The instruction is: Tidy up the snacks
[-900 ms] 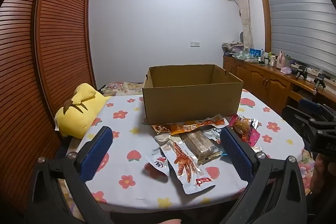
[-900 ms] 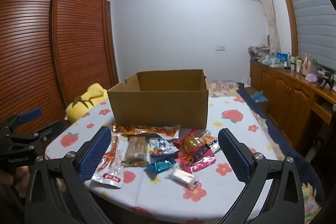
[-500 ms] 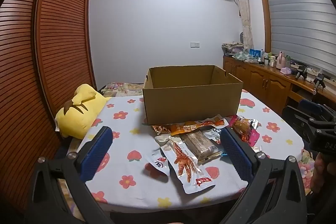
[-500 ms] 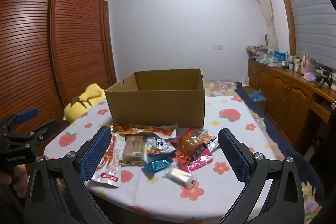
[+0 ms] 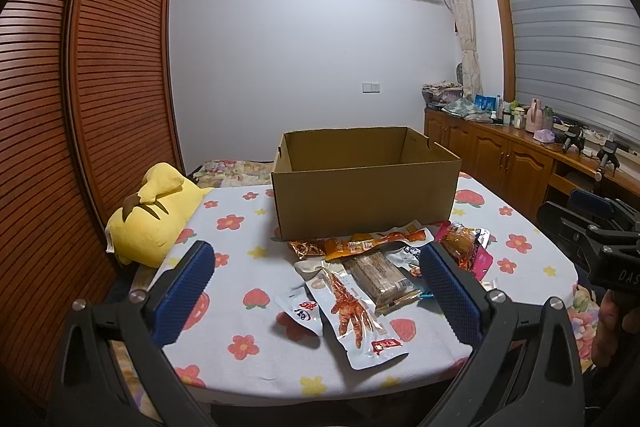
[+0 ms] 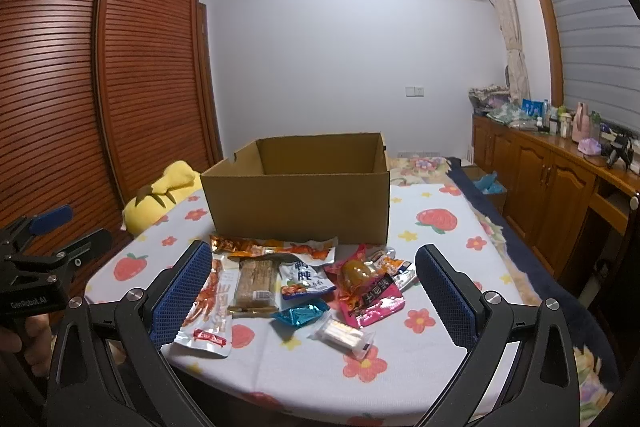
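The left tongs (image 5: 316, 283) are wide open and hold nothing — the two blue pads (image 5: 184, 291) stand far apart, up above the near edge of the tabletop (image 5: 248, 267). They touch no snack. They point a little down, toward the snacks and the box (image 5: 364, 199). The right tongs (image 6: 312, 291) are wide open too, and they hold nothing and touch nothing. They also tip a little down over the near edge of the tabletop. In the right view, a hand (image 6: 28, 339) at the far left grips the handle of the left tongs. In the left view, a hand (image 5: 612, 327) at the far right grips the handle of the right tongs. The snacks lie in a loose pile on the flowered cloth, just in front of the box. There is a chicken foot pack (image 5: 356, 315) nearest the left tongs, a brown bar (image 6: 256, 283) beside it, a long orange pack (image 6: 276, 247) right against the box front, a white pack (image 6: 304, 279) with blue writing, a pink pack (image 6: 368, 291), a small blue candy (image 6: 300, 315) and a clear wafer pack (image 6: 344, 335) closest to the edge. The box is brown card and its top is open — its floor is hidden. A yellow plush (image 5: 152, 211) lies at the left side of the tabletop, well apart from the snacks.
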### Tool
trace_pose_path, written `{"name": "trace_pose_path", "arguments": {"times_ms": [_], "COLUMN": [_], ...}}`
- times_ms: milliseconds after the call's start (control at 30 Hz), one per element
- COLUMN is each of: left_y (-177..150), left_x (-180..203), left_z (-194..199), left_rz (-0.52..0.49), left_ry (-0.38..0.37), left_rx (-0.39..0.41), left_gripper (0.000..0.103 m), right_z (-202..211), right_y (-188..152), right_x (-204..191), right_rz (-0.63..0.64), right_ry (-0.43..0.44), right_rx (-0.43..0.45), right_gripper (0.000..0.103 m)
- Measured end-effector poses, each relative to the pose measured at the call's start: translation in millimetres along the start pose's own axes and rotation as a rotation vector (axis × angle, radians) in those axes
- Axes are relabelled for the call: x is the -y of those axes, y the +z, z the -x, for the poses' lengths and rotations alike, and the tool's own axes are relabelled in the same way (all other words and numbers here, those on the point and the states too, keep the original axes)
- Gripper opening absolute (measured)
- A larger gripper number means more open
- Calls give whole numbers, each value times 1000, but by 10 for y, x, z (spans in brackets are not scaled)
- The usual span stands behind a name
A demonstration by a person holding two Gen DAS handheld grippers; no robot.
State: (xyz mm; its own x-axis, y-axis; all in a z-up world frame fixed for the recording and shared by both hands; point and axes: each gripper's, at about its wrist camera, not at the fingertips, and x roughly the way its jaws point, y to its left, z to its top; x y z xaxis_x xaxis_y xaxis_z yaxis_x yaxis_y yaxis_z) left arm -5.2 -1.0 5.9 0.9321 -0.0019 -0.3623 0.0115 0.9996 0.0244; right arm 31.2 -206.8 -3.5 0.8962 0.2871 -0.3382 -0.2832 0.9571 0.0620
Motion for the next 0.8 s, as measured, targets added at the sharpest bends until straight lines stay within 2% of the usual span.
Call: {"name": "trace_pose_path", "arguments": {"times_ms": [800], "left_y": [44], "left_x": [32], "left_z": [67], "left_rz": [-8], "left_ry": [-7], "left_rx": [12], "left_gripper": [103], "right_z": [35], "right_y": [38], "right_x": [-5], "right_rz": [1], "right_ry": [-2], "right_rx": [4], "right_gripper": [103]}}
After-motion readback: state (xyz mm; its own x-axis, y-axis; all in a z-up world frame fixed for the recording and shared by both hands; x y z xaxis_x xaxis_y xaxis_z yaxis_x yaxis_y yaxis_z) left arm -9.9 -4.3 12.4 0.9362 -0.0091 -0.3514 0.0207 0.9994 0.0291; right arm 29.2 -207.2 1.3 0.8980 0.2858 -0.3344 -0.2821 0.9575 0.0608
